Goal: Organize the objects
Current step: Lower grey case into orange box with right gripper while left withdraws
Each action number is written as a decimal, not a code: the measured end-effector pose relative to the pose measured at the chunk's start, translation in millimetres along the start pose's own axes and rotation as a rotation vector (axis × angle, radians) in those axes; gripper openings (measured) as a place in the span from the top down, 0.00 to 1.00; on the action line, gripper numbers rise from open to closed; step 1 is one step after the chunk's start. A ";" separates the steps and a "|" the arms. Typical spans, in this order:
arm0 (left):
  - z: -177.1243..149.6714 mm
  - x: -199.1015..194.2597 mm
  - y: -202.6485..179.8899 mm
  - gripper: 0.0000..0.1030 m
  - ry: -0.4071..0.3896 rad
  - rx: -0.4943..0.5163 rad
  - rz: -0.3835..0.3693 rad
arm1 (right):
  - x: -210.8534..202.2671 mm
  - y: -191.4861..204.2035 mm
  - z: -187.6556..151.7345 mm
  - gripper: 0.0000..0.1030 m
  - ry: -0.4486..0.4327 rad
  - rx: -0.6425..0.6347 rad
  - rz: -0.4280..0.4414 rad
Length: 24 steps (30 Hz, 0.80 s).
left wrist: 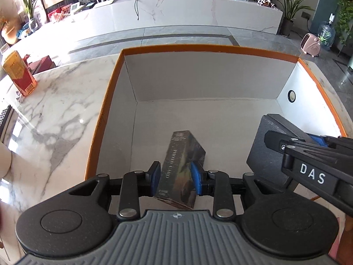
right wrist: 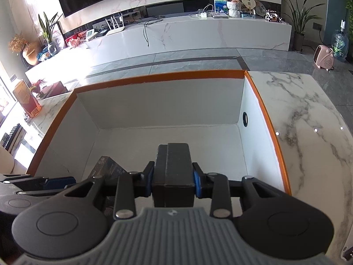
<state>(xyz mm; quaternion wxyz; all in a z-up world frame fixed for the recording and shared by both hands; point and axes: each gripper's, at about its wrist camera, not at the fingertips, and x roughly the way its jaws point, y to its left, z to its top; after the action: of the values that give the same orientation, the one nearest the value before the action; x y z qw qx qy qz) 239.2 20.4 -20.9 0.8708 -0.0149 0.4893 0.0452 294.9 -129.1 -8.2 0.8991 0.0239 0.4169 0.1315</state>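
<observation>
Holding both items over the orange-rimmed box [left wrist: 220, 49]: left gripper [left wrist: 175, 177] fingers clamp the card box [left wrist: 181, 167], long axis pointing far; right gripper [right wrist: 172, 182] fingers clamp the black case [right wrist: 176, 165], just right.

Left wrist camera sits just behind the left gripper [left wrist: 175, 180], looking forward and steeply down into the orange-rimmed box [left wrist: 106, 101] from close above its near edge. Right wrist camera sits likewise behind the right gripper [right wrist: 173, 182], same heading, angled a little less steeply. Both views share the box's white interior, the marble table [right wrist: 308, 114], the TV console [left wrist: 198, 8] and grey floor beyond. Each camera catches the other gripper at its frame edge.
</observation>
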 end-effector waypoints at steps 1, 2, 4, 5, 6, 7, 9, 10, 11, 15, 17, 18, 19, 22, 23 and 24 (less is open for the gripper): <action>0.5 -3.0 0.3 0.65 -0.009 0.002 -0.004 | -0.2 0.3 -0.1 0.65 0.000 -0.002 -0.001; 2.1 -7.3 1.6 0.65 -0.031 0.007 -0.014 | -0.1 0.6 -0.1 0.65 0.001 -0.005 -0.002; 3.9 -16.4 3.6 0.65 -0.072 0.026 -0.021 | 1.1 1.9 0.1 0.65 0.004 -0.015 -0.005; 5.3 -20.6 5.6 0.65 -0.092 0.029 -0.022 | 2.2 2.4 0.5 0.65 0.006 -0.019 -0.006; 6.2 -26.4 6.7 0.65 -0.114 0.027 -0.025 | 3.5 2.9 0.9 0.65 0.010 -0.023 -0.008; 7.4 -30.2 10.6 0.65 -0.132 0.022 -0.028 | 5.1 3.3 1.4 0.65 0.015 -0.027 -0.010; 12.9 -35.3 23.7 0.65 -0.160 -0.002 -0.021 | 9.1 3.2 2.5 0.65 0.030 -0.028 -0.009; 14.8 -36.8 29.2 0.65 -0.168 -0.012 -0.017 | 12.0 2.7 3.3 0.65 0.041 -0.027 -0.007; 17.8 -38.1 36.5 0.65 -0.172 -0.020 -0.011 | 15.1 2.1 4.4 0.65 0.053 -0.024 -0.007; 20.5 -36.4 57.6 0.65 -0.177 -0.034 0.010 | 27.4 2.3 5.0 0.65 0.111 -0.033 -0.015; 18.8 -33.1 65.6 0.65 -0.170 -0.044 0.003 | 28.6 4.8 7.1 0.65 0.132 -0.046 -0.019; 17.9 -31.0 68.3 0.65 -0.165 -0.048 -0.002 | 29.3 5.5 8.3 0.65 0.146 -0.046 -0.020; 17.4 -28.5 70.5 0.65 -0.159 -0.052 -0.007 | 30.0 5.6 9.6 0.65 0.161 -0.040 -0.016; 12.6 -19.7 78.8 0.72 -0.133 -0.066 -0.038 | 33.8 6.7 14.0 0.65 0.201 -0.002 0.027; 10.1 -17.5 81.4 0.74 -0.127 -0.072 -0.055 | 35.7 9.7 15.2 0.65 0.204 -0.003 0.039; 7.9 -16.3 84.0 0.78 -0.126 -0.083 -0.072 | 37.4 14.5 16.1 0.65 0.200 -0.015 0.044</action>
<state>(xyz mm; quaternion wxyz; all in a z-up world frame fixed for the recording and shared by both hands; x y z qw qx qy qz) 229.6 103.6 -1.3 0.8995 -0.0656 0.4305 0.0347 327.1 -104.5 -23.3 0.8500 0.0129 0.5029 0.1564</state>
